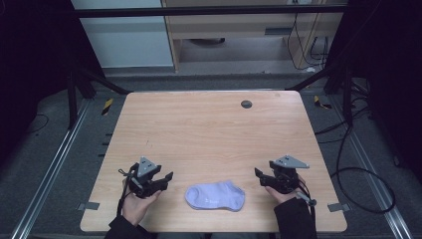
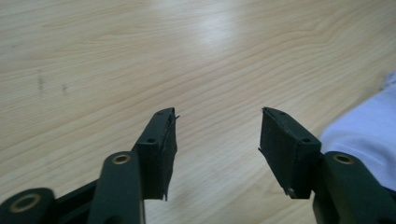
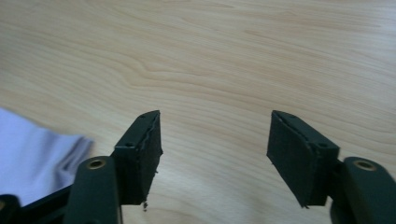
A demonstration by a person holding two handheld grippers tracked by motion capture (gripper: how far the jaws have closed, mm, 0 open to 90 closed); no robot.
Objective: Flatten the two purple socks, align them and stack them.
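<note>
Between the two black jaws of the left gripper [image 2: 218,135] lies nothing but bare pale wood; the jaws stand spread apart, released, with their ribbed pads facing each other across a wide gap; at the right edge of the left gripper view a pale lilac sock [image 2: 369,135] shows just beside the right-hand jaw, apart from it. Between the jaws of the right gripper [image 3: 215,135] the same bare wood shows; these jaws also stand wide and released, gripping nothing; the sock [image 3: 32,154] lies at the lower left of the right gripper view, beside the left-hand jaw and not touching it.

From the high view, the left gripper [image 1: 166,180] sits at the near left of the wooden table [image 1: 209,129], held in the person's left hand [image 1: 135,204]; the right gripper [image 1: 259,177] sits at the near right, held in the right hand [image 1: 283,194]; both point inward toward each other; each carries a grey three-cornered plate on top. The sock [image 1: 215,195] lies flat near the table's front edge, between the two grippers, clear of both. A small dark round disc [image 1: 246,104] sits near the table's far edge; dark sleeves enter from the bottom.
</note>
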